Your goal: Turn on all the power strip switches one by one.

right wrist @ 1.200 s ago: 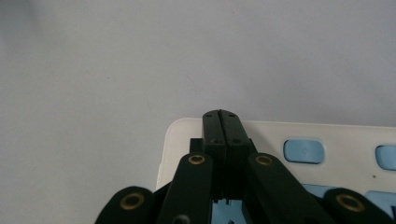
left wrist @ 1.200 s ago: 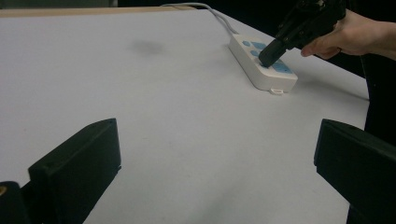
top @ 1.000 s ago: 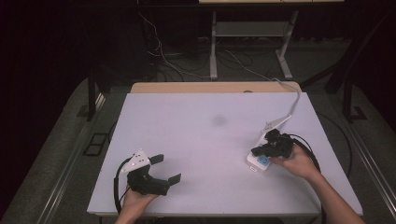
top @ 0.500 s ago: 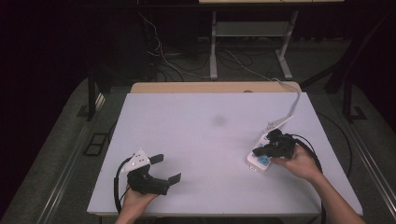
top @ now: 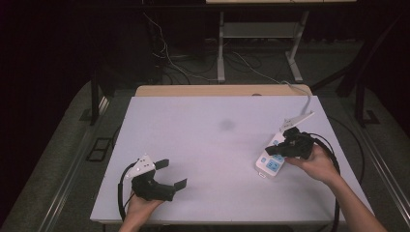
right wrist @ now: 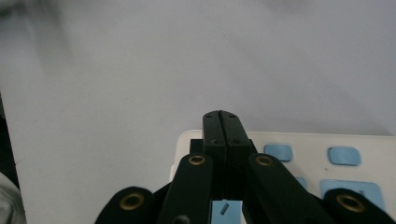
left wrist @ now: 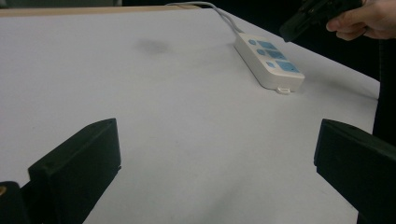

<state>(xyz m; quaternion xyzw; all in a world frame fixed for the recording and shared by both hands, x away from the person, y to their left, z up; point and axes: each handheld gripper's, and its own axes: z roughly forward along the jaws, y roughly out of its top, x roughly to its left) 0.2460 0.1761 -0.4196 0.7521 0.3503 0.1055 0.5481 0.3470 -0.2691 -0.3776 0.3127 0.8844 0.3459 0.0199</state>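
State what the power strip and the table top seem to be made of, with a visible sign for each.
Power strip: probably moulded plastic, smooth white casing with rounded edges and light blue socket faces. Table top: pale matt surface without glare, perhaps laminate or a sheet covering; cannot tell which.

Dim, dark surroundings — table softly lit, views slightly grainy.
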